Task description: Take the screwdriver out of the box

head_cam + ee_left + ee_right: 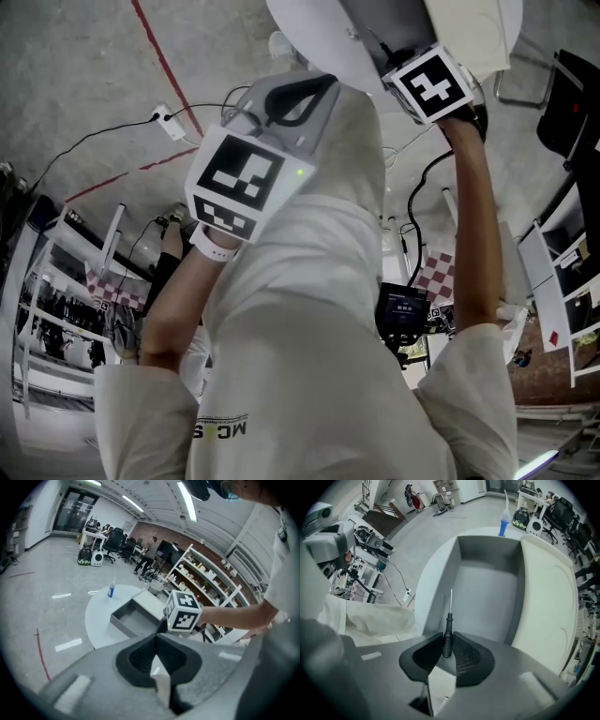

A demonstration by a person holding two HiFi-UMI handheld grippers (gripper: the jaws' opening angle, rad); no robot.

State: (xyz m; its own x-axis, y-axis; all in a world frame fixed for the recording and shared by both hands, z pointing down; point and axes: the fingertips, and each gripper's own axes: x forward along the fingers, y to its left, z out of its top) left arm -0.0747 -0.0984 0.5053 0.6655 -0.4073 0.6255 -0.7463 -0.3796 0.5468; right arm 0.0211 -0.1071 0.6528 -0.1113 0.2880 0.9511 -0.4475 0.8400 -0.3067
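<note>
Screwdriver (448, 631) handle clamped tight in right hand-held gripper (449, 643).

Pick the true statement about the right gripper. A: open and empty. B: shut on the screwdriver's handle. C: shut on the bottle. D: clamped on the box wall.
B: the right gripper view shows the right gripper closed on the handle of the screwdriver, its shaft pointing over the box.

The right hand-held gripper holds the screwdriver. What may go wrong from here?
1. The right hand-held gripper pinches the screwdriver only at the end of its thin handle, so it may pivot or slip back into the box.
2. Its tip points over the box; a tilted pull might catch a wall, and the left hand-held gripper, shut and empty, is not steadying it.
</note>
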